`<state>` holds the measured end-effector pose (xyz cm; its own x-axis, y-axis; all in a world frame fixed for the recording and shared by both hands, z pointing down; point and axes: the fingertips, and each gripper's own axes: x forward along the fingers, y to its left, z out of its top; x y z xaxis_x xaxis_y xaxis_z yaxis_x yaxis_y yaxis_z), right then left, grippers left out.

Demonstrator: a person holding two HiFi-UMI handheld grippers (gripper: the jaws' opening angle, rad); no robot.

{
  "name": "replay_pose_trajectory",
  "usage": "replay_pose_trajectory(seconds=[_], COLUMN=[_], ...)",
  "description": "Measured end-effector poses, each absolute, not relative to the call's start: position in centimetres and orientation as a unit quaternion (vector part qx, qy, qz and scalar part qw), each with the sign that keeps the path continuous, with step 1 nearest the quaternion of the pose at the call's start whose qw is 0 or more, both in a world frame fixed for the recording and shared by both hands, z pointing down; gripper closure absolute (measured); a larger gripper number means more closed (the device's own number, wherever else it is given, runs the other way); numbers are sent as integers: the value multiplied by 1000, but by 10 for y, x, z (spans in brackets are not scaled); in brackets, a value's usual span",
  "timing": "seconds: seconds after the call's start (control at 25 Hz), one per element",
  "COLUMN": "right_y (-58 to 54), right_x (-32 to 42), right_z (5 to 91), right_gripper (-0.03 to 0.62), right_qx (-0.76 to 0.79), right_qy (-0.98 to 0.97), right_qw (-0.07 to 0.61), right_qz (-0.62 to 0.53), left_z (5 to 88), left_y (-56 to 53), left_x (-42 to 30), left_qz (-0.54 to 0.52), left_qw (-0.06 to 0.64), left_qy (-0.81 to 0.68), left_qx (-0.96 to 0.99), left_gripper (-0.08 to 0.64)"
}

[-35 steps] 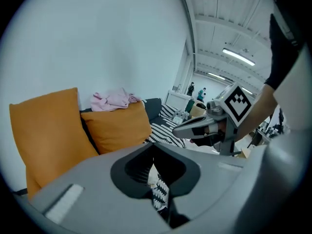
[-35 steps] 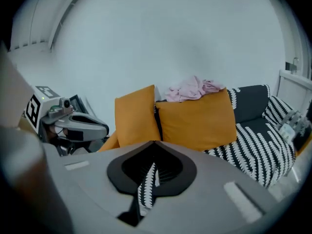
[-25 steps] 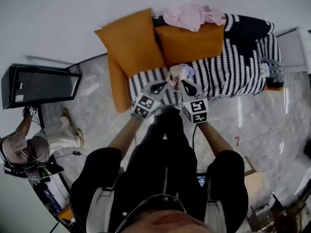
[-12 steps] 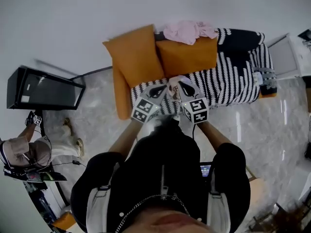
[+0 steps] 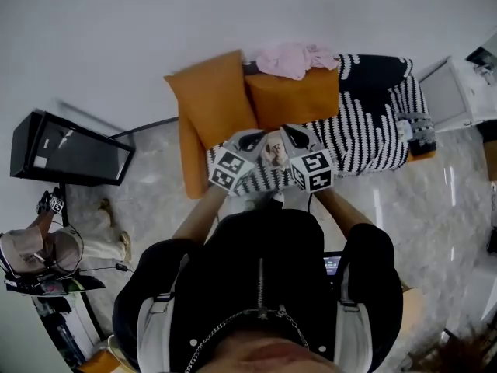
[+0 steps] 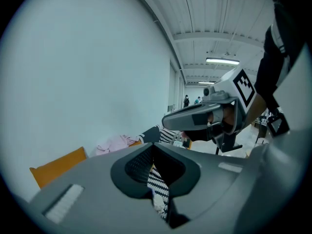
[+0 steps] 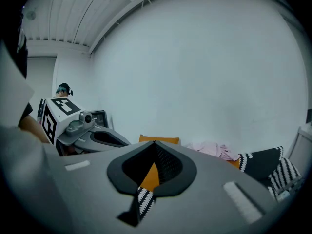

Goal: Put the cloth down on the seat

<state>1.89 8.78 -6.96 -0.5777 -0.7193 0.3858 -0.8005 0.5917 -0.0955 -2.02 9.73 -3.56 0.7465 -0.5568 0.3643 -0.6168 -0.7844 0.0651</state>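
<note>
The cloth (image 5: 273,150) is a small, pale bundle with a pinkish tint, bunched up rather than spread flat. It hangs in the air between the tips of the left gripper (image 5: 258,137) and the right gripper (image 5: 286,133), and both seem to pinch it with their jaws closed, though the grip itself is hard to make out. It is above the near left part of the seat (image 5: 373,130), not touching it. The seat is a long couch under a black-and-white striped cover, running left to right along the far wall.
</note>
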Motion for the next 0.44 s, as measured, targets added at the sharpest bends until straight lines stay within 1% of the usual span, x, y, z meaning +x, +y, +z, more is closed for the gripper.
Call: replay_pose_trajectory(seconds=[0.28, 0.44], right_y=[84, 99], right_x=[23, 22], right_z=[-73, -62], right_gripper=[591, 591], right_qx=[434, 433], right_qy=[-880, -878], right_qw=[147, 142], right_qz=[125, 145], left_z=[-34, -19], left_y=[91, 110], left_x=[-15, -14], left_qz=[160, 181], left_qw=[89, 100], left_qy=[-314, -303], left_qx=[932, 930], left_gripper=[551, 551])
